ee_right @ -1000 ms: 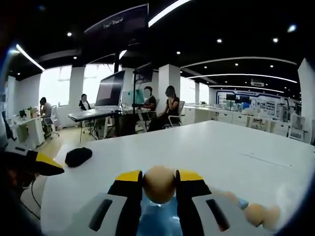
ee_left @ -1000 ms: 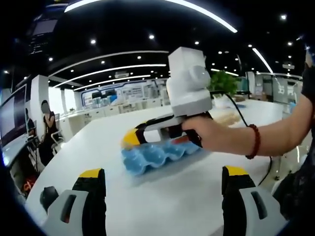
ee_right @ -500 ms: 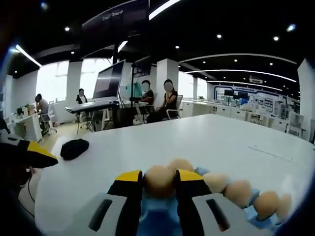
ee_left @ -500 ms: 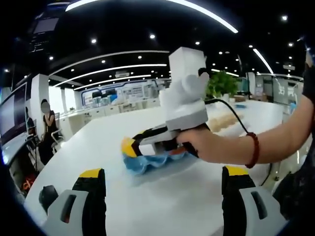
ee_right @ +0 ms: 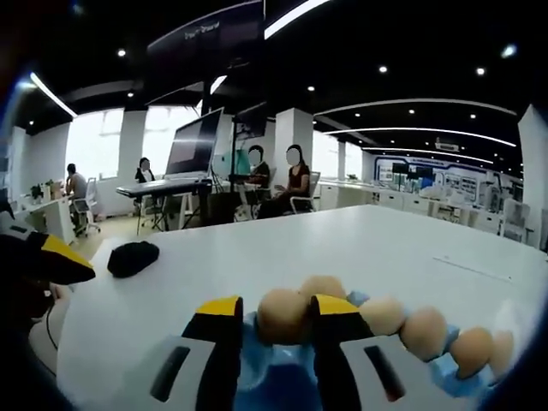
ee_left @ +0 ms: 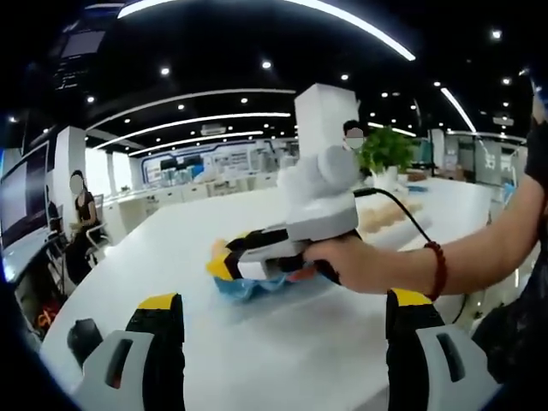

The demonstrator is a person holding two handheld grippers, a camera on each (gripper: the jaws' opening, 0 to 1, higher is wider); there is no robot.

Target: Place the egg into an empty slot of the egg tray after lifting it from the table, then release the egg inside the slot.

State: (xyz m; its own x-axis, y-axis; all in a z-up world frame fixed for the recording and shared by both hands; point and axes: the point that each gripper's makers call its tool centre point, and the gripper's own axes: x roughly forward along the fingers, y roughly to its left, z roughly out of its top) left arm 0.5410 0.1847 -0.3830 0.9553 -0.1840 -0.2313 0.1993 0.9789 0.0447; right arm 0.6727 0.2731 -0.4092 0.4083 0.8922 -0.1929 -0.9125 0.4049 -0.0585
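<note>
With its jaws parted beside the pale brown egg (ee_right: 283, 315) seated in the blue moulded egg tray (ee_right: 274, 381), the right gripper (ee_right: 272, 321) needed only a straight lift clear; the left gripper (ee_left: 287, 330) hung open

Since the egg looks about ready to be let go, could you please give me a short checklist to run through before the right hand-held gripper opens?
1. Egg sits between the right hand-held gripper's jaws: ok, though the left jaw looks slightly parted.
2. Egg is over the blue egg tray: ok.
3. Egg is fully seated in a slot: cannot tell, the jaws hide its base.
4. Target slot is empty underneath: cannot tell.
5. Neighbouring eggs along the row are clear of the jaws: ok.
6. Left hand-held gripper is open and away from the tray: ok.
</note>
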